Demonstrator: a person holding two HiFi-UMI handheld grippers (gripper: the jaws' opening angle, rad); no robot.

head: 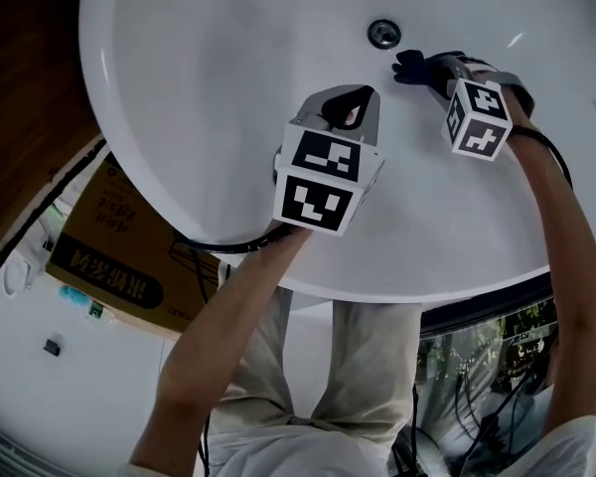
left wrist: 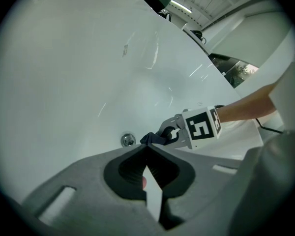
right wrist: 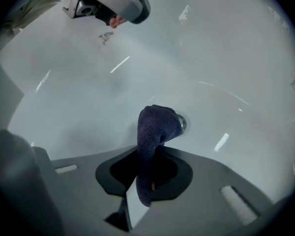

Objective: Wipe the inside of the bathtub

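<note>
Bathtub (head: 209, 58) curves white beneath you. Your right gripper (head: 429, 68) has its jaws clamped on a dark blue cloth (right wrist: 155, 127), and the cloth's bunched end sticks out at the tub's inner wall, just beside the metal drain (head: 383, 34). Your left gripper (head: 346, 102) hovers over the tub wall nearby, its jaws closed together with nothing between them.

Head view: high over tub (head: 199, 58), facing steeply down into it, both arms in frame.

Left gripper view: lower, inside tub, facing along its jaws toward drain (left wrist: 128, 140) and right hand-held gripper (left wrist: 157, 138).

Right gripper view: nearest the surface, facing drain. Left hand-held gripper (right wrist: 123, 9) shows far, top left.

All three views share the drain.
</note>
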